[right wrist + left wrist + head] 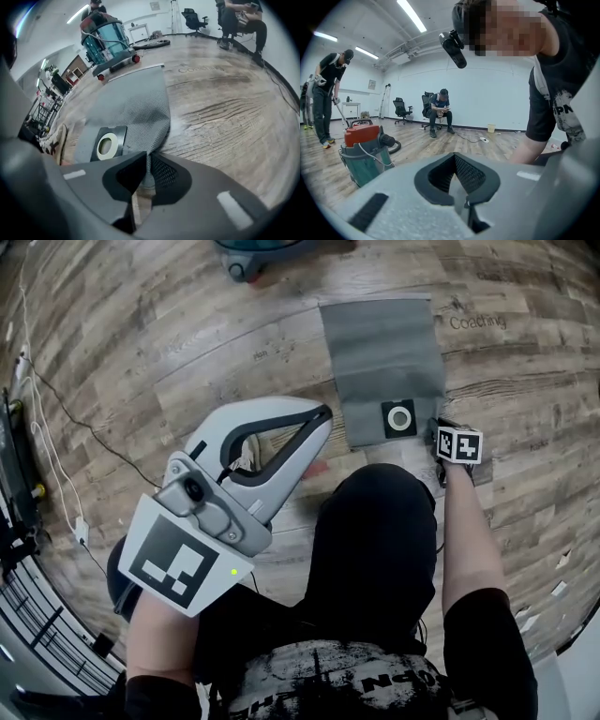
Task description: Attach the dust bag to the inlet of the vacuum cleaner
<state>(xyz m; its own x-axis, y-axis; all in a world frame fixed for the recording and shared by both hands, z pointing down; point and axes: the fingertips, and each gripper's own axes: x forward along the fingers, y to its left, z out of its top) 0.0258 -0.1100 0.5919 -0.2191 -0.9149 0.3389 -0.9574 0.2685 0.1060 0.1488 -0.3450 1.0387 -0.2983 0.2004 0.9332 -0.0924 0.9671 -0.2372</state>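
Now the gray dust bag [382, 352] lies flat on the wooden floor [169, 362], in the upper middle of the head view. The right gripper [144, 161] has its fingers pinching the bag's lower right corner, near the round hole [400, 417]. The left gripper [322, 415] is held up at center left, its fingers pressed together with nothing between them. The vacuum cleaner [255, 253] stands apart at the top edge.

The word "Coaching" [478, 322] is printed on the wooden floor [187, 352], beyond the right hand-held gripper [439, 427]. The person's shirt [356, 676] carries large letters, of which only "OPN" can be read.
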